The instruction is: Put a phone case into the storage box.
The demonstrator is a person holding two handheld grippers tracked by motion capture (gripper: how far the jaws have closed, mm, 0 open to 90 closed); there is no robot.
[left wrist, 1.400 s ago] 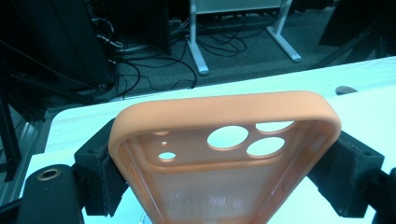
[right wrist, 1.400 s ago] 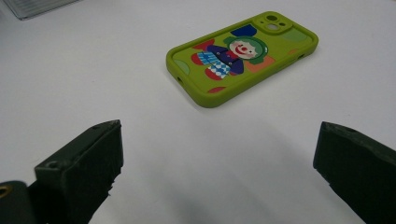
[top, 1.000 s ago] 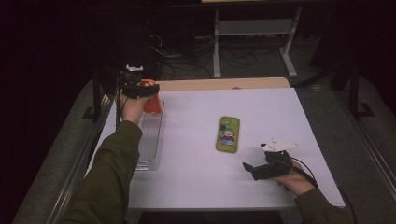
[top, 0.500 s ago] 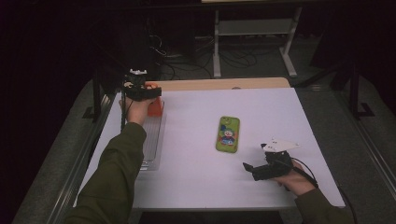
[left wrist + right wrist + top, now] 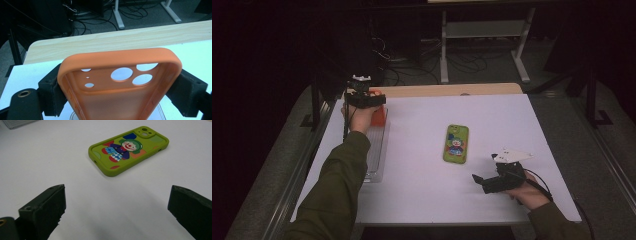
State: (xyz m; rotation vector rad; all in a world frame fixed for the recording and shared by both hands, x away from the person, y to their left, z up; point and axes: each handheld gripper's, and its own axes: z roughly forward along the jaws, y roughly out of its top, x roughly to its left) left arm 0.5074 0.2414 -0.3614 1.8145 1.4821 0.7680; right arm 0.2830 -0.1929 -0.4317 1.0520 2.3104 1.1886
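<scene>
My left gripper (image 5: pixel 371 100) is shut on an orange phone case (image 5: pixel 120 82), held up above the far end of a clear tray (image 5: pixel 374 152) at the table's left. In the left gripper view the case shows its hollow inside with camera holes, pinched at both sides by the jaws. The orange case (image 5: pixel 379 116) peeks out past the hand in the high view. A green phone case (image 5: pixel 456 143) with a clown picture lies flat mid-table; the right gripper view shows that green case (image 5: pixel 128 148) ahead. My right gripper (image 5: pixel 484 181) rests open at the front right, nothing between its jaws.
The white table top (image 5: pixel 492 115) has a wooden strip (image 5: pixel 447 90) along its far edge. Beyond it are a dark floor, cables and a metal stand (image 5: pixel 482 45). A metal rail (image 5: pixel 307 165) runs along the table's left side.
My left gripper has shifted slightly toward me and to the right with the orange case, now hiding more of the case behind the hand. The right gripper has stayed put.
</scene>
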